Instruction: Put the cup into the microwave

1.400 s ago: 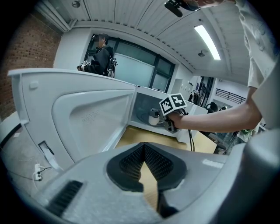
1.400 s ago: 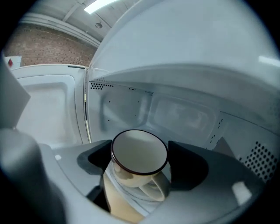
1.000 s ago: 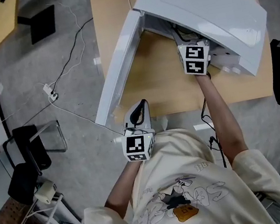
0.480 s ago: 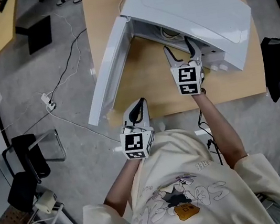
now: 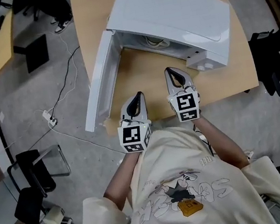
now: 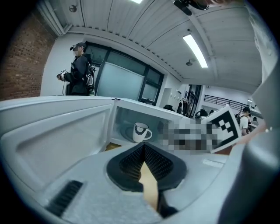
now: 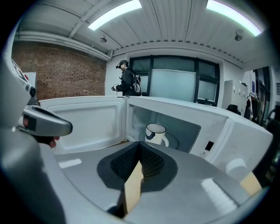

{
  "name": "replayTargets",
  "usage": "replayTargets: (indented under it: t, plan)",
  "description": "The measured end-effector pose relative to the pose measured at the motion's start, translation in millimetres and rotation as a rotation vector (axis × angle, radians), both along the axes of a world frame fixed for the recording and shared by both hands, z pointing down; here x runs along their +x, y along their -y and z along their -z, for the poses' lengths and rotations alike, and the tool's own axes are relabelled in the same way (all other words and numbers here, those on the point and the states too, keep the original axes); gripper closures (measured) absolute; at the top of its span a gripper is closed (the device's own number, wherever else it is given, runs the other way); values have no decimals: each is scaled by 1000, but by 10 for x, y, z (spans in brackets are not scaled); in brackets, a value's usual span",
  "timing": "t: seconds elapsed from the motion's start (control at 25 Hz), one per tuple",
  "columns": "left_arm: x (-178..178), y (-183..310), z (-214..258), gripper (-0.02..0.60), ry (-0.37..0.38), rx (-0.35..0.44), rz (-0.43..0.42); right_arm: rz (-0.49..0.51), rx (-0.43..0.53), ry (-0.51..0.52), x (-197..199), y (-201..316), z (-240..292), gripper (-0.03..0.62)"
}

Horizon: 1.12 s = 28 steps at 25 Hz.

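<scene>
Sitting upright on the turntable point(image 6: 126, 132), the cup point(image 6: 141, 131) is already resting inside the microwave point(image 5: 170, 8), toward the far side of the cavity, with the door point(image 5: 98, 84) hanging open to the left. You are holding both tongs at the near edge of the table point(image 5: 225, 78), well apart from the cup. The left gripper point(image 6: 142, 146) is showing its ribbed pads pressed together with nothing between them, and the right gripper point(image 7: 139, 146) is likewise closed tight and carrying nothing. By the look of it, you are dealing with a white glazed mug with a dark mark on its side: stiff, probably ceramic, so it is likely handling as a moderately weighty, hard and slippery thing that chips if it is knocked against the cavity wall or the door frame. Its handle point(image 7: 165, 141) is pointing toward the right in both gripper views. If you are going back for it, the safest hold is probably one jaw inside the rim and one outside on the wall opposite the handle, where the ribbed pads are getting flat purchase; pinching the thin handle loop is riskier, since the mug is apt to swing. Judging from how things lie, placing is looking finished, and the open door is the part asking for attention.
</scene>
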<state>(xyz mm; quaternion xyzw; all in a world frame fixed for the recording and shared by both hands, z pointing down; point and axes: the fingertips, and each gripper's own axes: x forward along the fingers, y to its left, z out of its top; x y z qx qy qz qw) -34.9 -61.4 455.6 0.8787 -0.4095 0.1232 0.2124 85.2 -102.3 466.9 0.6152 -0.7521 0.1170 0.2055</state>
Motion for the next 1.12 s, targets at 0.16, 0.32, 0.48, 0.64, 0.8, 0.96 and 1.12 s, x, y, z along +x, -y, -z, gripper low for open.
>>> replayTargets:
  t: [0.16,0.32,0.48,0.64,0.8,0.96,1.12]
  plan:
    - [110,61,50,577,-1,13,-32,9,-27,43,-132,-225,-30,589]
    - [198,87,66,577,4,22,-64,23,-44,70,-269,-384,-92,589]
    - [267,58,56,577,4,23,-96,13,-45,78,-260,-437,-111,589]
    - [294,28,46,577,3,21,-114,-15,-46,84,-212,-487,-114,589]
    - [302,-30,27,577,3,16,-131,-42,-47,84,-181,-553,-124,589]
    - [307,-94,14,577,-2,12,-149,-49,-40,78,-197,-607,-98,589]
    - [265,-126,24,577,6,14,-151,-58,-45,81,-237,-676,-100,589]
